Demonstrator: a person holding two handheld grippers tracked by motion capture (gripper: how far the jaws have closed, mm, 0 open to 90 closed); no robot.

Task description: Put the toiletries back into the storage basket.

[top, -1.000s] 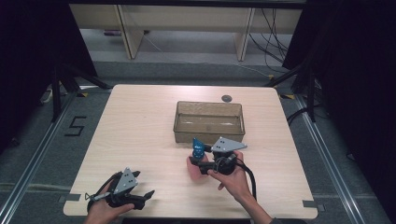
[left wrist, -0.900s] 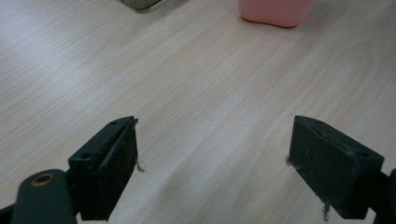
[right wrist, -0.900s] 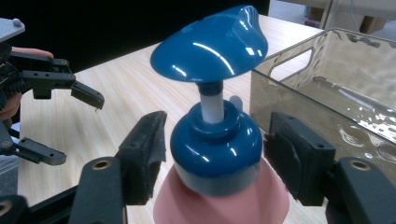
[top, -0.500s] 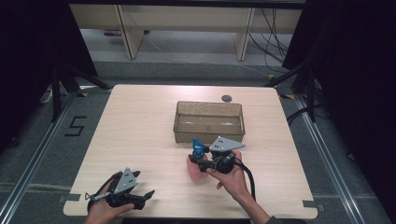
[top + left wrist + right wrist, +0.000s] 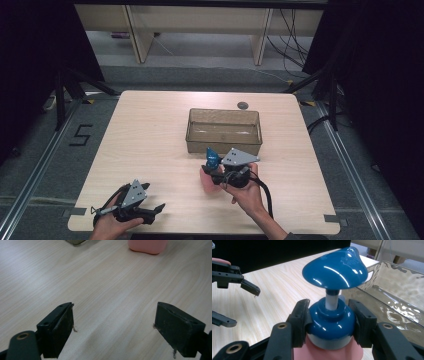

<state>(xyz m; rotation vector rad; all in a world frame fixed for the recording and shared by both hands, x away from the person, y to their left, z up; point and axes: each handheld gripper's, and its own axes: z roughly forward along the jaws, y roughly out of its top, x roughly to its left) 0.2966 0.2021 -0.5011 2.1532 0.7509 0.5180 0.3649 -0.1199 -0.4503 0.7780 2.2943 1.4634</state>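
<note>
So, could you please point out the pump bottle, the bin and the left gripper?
pump bottle (image 5: 337,267): right gripper view, blue pump head.
bin (image 5: 223,141): high view, near wall.
left gripper (image 5: 113,322): left gripper view, midway between its tips.

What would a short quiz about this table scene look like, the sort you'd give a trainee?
1. True or false: the left gripper holds nothing.
2. Where do the right gripper's jaws close on the pink pump bottle? A) its blue pump head B) its blue collar C) its pink body
3. What stands just behind the bottle on the table?

Key:
1. True; in the left gripper view its jaws stand wide apart over bare wood.
2. B; the jaws press both sides of the blue collar, below the pump head.
3. A clear rectangular bin.
</note>
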